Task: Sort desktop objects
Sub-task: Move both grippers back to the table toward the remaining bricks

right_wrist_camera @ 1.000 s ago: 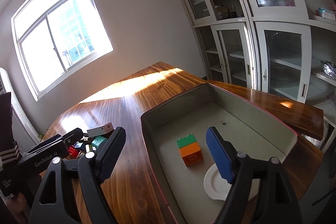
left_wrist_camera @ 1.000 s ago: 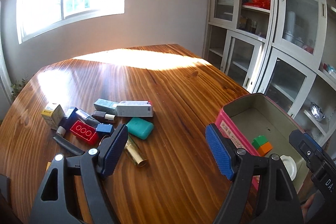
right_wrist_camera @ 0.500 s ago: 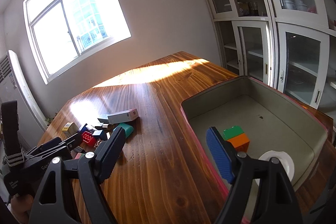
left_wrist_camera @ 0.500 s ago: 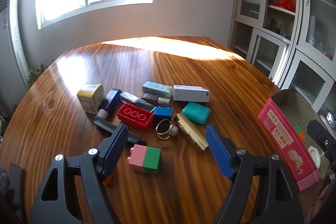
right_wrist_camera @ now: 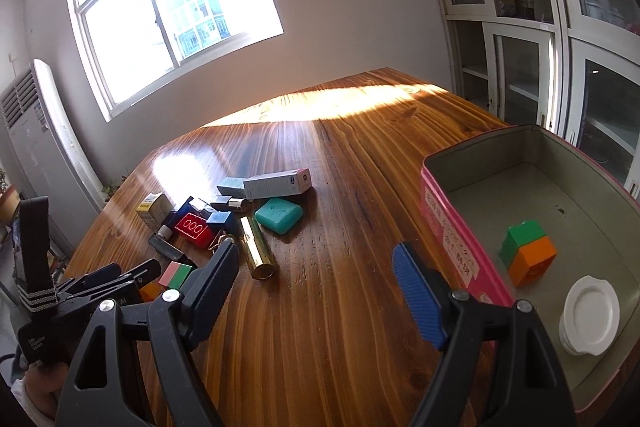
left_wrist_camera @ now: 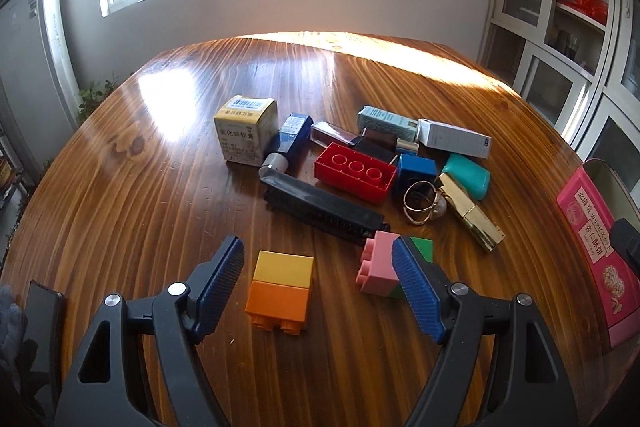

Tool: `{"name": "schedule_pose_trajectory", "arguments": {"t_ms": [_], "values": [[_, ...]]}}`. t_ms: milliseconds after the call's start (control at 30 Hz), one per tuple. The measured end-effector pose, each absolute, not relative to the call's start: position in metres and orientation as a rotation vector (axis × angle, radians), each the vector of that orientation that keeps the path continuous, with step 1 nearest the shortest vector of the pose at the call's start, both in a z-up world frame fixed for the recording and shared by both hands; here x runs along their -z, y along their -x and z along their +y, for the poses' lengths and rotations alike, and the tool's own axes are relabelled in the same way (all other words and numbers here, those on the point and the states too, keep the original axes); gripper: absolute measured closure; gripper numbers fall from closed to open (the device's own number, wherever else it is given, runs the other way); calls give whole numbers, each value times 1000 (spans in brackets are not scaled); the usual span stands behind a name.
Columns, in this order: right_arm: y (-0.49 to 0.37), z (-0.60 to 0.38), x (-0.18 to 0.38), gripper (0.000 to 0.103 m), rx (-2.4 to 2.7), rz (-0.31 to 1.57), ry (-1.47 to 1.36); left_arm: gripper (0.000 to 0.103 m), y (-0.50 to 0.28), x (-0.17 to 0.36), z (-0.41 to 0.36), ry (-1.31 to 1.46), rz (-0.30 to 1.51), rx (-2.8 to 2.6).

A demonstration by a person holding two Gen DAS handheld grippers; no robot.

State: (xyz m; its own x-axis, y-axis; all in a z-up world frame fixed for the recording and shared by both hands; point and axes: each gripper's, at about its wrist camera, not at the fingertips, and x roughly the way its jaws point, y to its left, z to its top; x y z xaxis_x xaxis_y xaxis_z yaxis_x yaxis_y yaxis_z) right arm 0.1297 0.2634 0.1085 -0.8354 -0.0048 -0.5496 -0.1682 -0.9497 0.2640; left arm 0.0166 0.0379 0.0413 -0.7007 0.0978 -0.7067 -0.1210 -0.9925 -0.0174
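My left gripper [left_wrist_camera: 318,285] is open and empty, just above a yellow-and-orange block [left_wrist_camera: 280,293] that lies between its fingers. A pink-and-green block [left_wrist_camera: 378,269] sits by its right finger. Behind lie a black comb [left_wrist_camera: 324,207], a red brick [left_wrist_camera: 354,177], a blue cube [left_wrist_camera: 416,169], rings [left_wrist_camera: 420,201], a gold tube [left_wrist_camera: 470,217], a teal soap case [left_wrist_camera: 466,175] and small boxes. My right gripper [right_wrist_camera: 316,287] is open and empty over bare table, left of the pink tin [right_wrist_camera: 452,227], which holds a green-and-orange block [right_wrist_camera: 528,257] and a white lid [right_wrist_camera: 588,319].
A yellow carton [left_wrist_camera: 246,129] stands at the pile's far left. A white box [right_wrist_camera: 278,183] lies at the pile's back. The left gripper also shows in the right wrist view [right_wrist_camera: 100,287]. Glass cabinets [right_wrist_camera: 560,27] stand behind the tin. The tin's pink wall [left_wrist_camera: 592,251] is at right.
My left gripper has swung left and down from the tin to the pile, now straddling the yellow-and-orange block. My right gripper has pulled back left out of the tin.
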Motion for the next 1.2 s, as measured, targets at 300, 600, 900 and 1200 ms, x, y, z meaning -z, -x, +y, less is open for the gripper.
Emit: {"name": "schedule_pose_trajectory", "arguments": {"t_ms": [300, 600, 900, 1200], "values": [[-114, 247, -98, 21, -2910, 451, 950, 23, -17, -37, 35, 1161, -23, -2694], [-105, 244, -93, 21, -2912, 459, 995, 23, -13, -36, 22, 1182, -23, -2727], [-98, 227, -92, 21, -2947, 427, 1040, 23, -7, -20, 7, 1266, 1, -2748], [-85, 204, -90, 21, -2997, 407, 1112, 39, -1, -8, 8, 1286, 9, -2714]]}}
